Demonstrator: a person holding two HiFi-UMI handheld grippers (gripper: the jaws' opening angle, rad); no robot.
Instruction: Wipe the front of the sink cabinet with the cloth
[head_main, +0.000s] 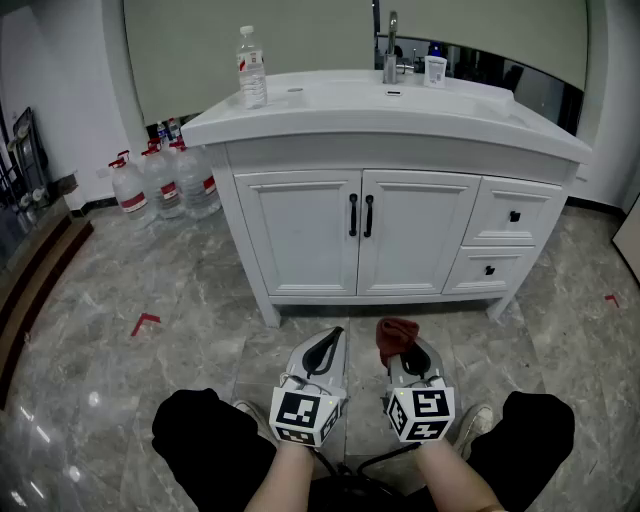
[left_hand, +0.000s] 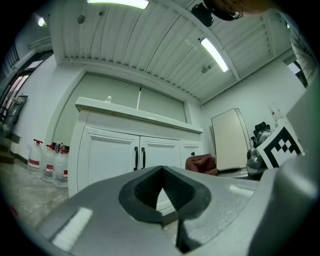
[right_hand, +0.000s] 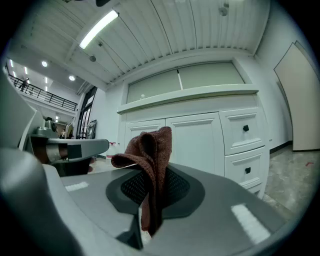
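A white sink cabinet (head_main: 400, 230) with two doors, black handles and two drawers stands ahead on the marble floor. My right gripper (head_main: 405, 345) is shut on a dark red cloth (head_main: 396, 337), which sticks up between its jaws (right_hand: 150, 160). My left gripper (head_main: 324, 345) is held beside it, shut with nothing in it (left_hand: 161, 192). Both grippers hover low, a short way in front of the cabinet (right_hand: 200, 135) and apart from it. In the left gripper view the cloth (left_hand: 201, 163) shows to the right, before the cabinet (left_hand: 125, 150).
A water bottle (head_main: 251, 68), a tap (head_main: 391, 55) and a small cup (head_main: 434, 70) stand on the sink top. Several large water jugs (head_main: 165, 180) stand on the floor left of the cabinet. The person's knees (head_main: 200, 440) are at the bottom. Red tape (head_main: 144, 322) marks the floor.
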